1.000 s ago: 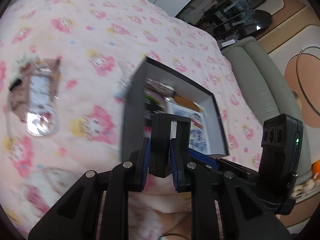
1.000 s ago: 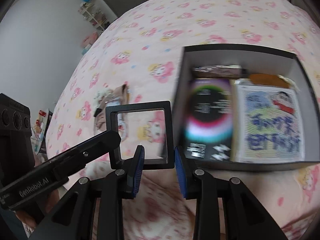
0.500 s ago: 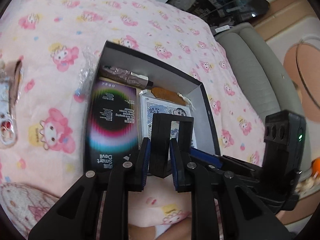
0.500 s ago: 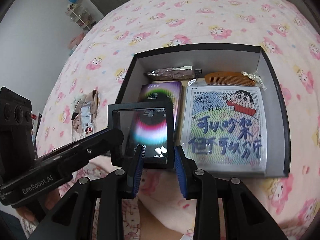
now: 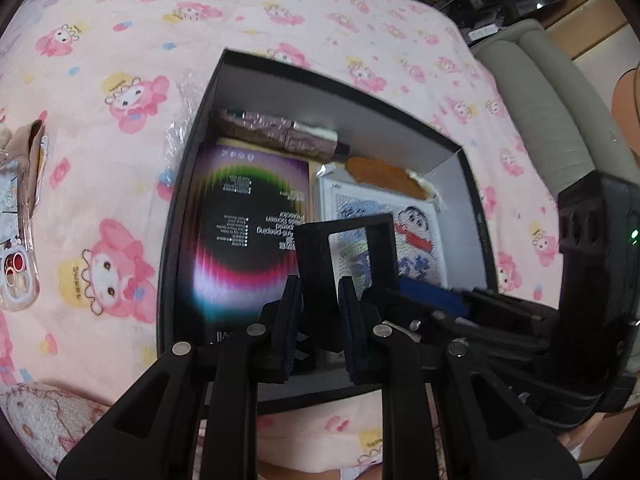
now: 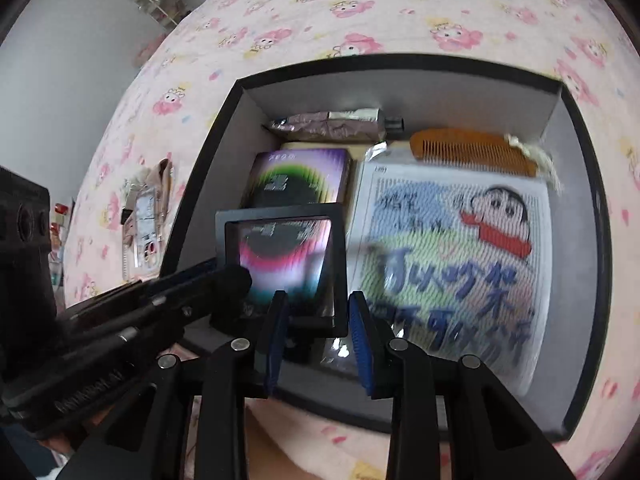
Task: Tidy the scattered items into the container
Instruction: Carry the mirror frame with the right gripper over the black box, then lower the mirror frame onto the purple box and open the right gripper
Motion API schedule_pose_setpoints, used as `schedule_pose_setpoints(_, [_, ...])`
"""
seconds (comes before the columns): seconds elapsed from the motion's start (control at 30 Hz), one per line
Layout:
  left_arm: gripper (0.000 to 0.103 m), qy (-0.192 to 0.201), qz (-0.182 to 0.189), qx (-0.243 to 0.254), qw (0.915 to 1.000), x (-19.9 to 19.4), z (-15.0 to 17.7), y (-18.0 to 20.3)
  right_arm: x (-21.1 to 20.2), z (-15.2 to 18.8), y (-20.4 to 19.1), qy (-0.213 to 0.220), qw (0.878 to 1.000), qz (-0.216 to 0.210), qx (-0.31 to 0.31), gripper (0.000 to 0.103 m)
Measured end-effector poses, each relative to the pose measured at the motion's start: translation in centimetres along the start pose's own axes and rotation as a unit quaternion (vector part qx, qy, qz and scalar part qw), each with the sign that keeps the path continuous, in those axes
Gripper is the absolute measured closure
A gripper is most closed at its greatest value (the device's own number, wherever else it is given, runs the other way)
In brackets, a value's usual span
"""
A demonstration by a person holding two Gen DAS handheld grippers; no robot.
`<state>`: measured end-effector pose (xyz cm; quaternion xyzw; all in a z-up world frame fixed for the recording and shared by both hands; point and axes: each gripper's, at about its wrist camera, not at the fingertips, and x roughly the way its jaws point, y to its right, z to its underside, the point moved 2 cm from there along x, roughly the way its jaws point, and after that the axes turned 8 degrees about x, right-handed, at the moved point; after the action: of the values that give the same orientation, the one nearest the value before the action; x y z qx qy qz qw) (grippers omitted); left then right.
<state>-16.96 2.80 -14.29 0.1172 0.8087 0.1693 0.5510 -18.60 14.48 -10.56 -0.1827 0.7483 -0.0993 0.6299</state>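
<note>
**Frame held over the open box**

From my left wrist camera I see, far left on the pink blanket (image 5: 248, 8), a clear phone case (image 5: 16, 240) lying outside the box. Then comes the black box (image 5: 176, 216), and my left gripper (image 5: 319, 292) clamping a black square frame (image 5: 348, 240) edge-on above its contents.

My right wrist camera shows the frame (image 6: 280, 264) face-on with its transparent middle, hovering over the colourful packet (image 6: 300, 176). My right gripper (image 6: 318, 316) stands apart beneath it, fingers spread, touching nothing. Only this view shows the comb (image 6: 472, 152) teeth and the tube (image 6: 332, 124) cap clearly, right beside the cartoon picture (image 6: 452, 248).
</note>
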Motion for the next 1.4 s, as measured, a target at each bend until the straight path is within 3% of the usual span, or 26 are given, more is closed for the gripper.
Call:
schedule_pose_setpoints(0.3, [0.09, -0.046, -0.029, 0.009, 0.9985, 2.9, 0.2, -0.5, 2.2, 0.5, 2.1, -0.021, 0.999, -0.01, 0.035, 0.077])
schedule_pose_setpoints(0.5, [0.097, -0.065, -0.055, 0.019, 0.9962, 3.7, 0.2, -0.9, 3.0, 0.7, 1.7, -0.022, 0.999, 0.001, 0.026, 0.077])
schedule_pose_setpoints(0.67, [0.096, -0.073, -0.087, 0.04, 0.9927, 4.3, 0.3, -0.5, 3.9, 0.9, 2.2, -0.035, 0.999, 0.0, 0.037, 0.077])
schedule_pose_setpoints(0.77, [0.091, -0.071, -0.087, 0.035, 0.9931, 4.0, 0.1, -0.6, 4.0, 1.1, 2.3, -0.038, 0.999, 0.006, 0.039, 0.077])
schedule_pose_setpoints(0.9, [0.087, -0.047, -0.031, -0.007, 0.9984, 2.7, -0.6, -1.1, 2.6, 1.1, 3.0, -0.041, 0.995, -0.051, 0.077, 0.077])
schedule_pose_setpoints(1.0, [0.087, -0.019, -0.063, 0.011, 0.9978, 1.8, -0.9, -0.6, 1.6, 1.0, 3.7, -0.038, 0.99, -0.089, 0.101, 0.077])
schedule_pose_setpoints(1.13, [0.087, -0.024, -0.066, 0.052, 0.9962, 2.4, -0.9, 0.9, 0.9, 0.9, 4.0, -0.009, 0.994, -0.046, 0.102, 0.077])
schedule_pose_setpoints(1.27, [0.087, -0.042, -0.042, 0.074, 0.9955, 3.6, -0.6, 2.0, 0.5, 0.4, 5.1, 0.013, 0.994, -0.002, 0.111, 0.077])
schedule_pose_setpoints(1.33, [0.087, -0.046, -0.035, 0.081, 0.995, 4.2, -0.6, 2.4, 1.4, -0.5, 6.1, 0.007, 0.994, 0.02, 0.11, 0.077])
schedule_pose_setpoints(1.4, [0.087, -0.054, -0.05, 0.081, 0.994, 4.4, -0.5, 2.3, 2.0, -0.4, 6.9, -0.008, 0.993, 0.016, 0.116, 0.078])
